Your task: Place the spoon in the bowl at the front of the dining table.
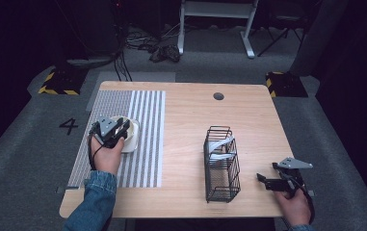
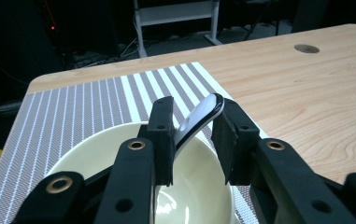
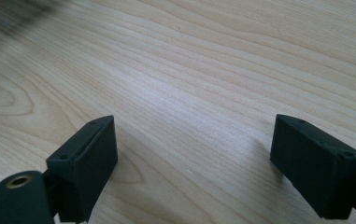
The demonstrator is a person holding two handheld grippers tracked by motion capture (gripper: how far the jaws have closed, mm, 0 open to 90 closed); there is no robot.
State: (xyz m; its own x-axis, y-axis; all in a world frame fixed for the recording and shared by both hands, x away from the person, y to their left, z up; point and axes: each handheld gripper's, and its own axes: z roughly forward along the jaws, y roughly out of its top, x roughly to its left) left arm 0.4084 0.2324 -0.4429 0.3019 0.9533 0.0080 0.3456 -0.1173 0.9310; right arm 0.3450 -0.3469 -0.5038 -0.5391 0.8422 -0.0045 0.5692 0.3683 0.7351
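A cream bowl (image 1: 133, 138) stands on the striped placemat (image 1: 145, 154) at the table's left. My left gripper (image 1: 122, 130) hovers over the bowl's near rim, shut on a white spoon (image 2: 202, 115). The spoon's handle slants up between the jaws, and its lower end dips into the bowl (image 2: 189, 196). My right gripper (image 1: 263, 181) rests low at the table's front right, beside a black wire basket (image 1: 222, 166). In the right gripper view its jaws (image 3: 194, 140) stand wide apart over bare wood, open with nothing between them.
White utensils (image 1: 219, 147) lie inside the wire basket. A round cable hole (image 1: 218, 96) sits near the table's far edge. Beyond the table are a white desk frame (image 1: 215, 19) and cables on the grey floor.
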